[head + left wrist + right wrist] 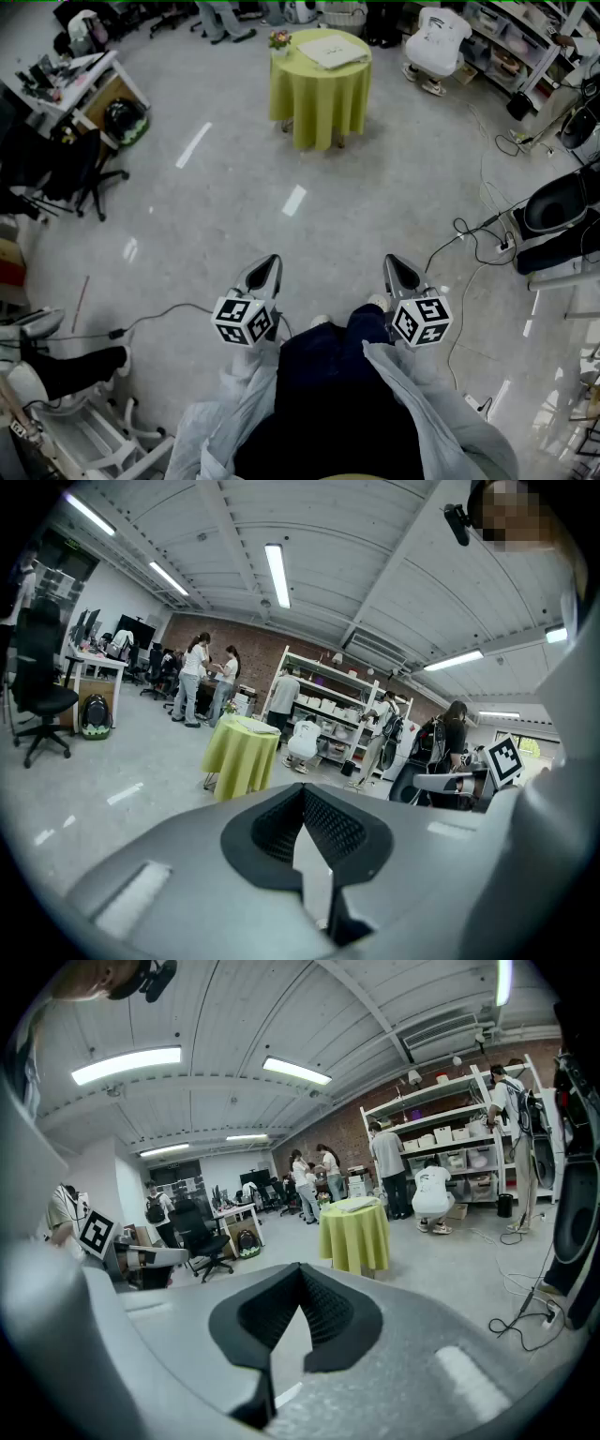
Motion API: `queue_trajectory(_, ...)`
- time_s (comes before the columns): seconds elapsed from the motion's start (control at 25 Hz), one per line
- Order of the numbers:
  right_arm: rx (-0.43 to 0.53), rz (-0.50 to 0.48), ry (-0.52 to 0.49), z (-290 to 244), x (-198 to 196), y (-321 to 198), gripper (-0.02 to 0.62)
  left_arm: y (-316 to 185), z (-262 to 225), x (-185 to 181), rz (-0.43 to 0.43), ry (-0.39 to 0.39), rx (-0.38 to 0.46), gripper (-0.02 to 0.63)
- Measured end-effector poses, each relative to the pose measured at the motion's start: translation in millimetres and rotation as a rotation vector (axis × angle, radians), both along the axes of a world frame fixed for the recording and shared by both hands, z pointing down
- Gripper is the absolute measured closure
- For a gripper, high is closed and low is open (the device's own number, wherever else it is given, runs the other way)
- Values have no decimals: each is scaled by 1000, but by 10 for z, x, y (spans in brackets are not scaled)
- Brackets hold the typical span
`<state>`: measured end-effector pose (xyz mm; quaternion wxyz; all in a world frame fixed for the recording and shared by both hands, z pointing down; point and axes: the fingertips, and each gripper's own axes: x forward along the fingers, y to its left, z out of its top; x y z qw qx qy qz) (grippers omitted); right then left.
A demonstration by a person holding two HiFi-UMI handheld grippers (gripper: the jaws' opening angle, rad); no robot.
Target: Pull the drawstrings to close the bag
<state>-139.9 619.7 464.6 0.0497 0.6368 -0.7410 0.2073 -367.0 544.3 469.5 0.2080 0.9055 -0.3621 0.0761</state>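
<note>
Plainly, the left tool (272,262) had its jaws pressed together with nothing between them, and its own view (302,791) showed only the floor past the tips. The right tool (390,260) was likewise closed and empty, its jaws meeting in the right gripper view (300,1269). Both were held side by side, slightly apart, in front of the person's body, above the grey floor (225,187), with the grey sleeves (234,394) behind them.

Well apart from both tools, straight ahead, stood a round tabletop (322,98) draped in a yellow-green cloth. On it lay a pale, flat thing that looked like the bag (330,49), untouched, with a small pot of flowers (279,40) near its left edge. A person in white (436,42) crouched to the right of it, beside shelves. A black office chair (89,178) stood at the left, and cables (473,239) ran over the floor at the right.
</note>
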Motion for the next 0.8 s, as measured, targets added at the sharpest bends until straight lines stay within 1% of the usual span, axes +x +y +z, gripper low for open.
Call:
queue_trajectory(0.24,-14,-7,7,77,-167,88,594,98,25,-109,5,9,-6,594)
queue_trajectory(0.44,-28,24,-29,183,-158,216,594,233,136,-71,21,6,-27,594)
queue_trajectory(0.6,-20,17,-18,191,-118,229,594,248,168,-5,10,-3,-26,595)
queue_trajectory(0.64,-10,19,-17,174,-90,200,592,220,164,14,2,-13,-18,590)
queue_trajectory(0.68,1,20,-19,157,-71,164,582,183,156,29,-6,-20,-11,557)
queue_trajectory(0.76,9,11,-27,147,-58,73,434,92,134,57,-17,-18,-6,469)
queue_trajectory(0.8,8,5,-29,149,-47,18,377,39,124,77,-23,-12,-8,424)
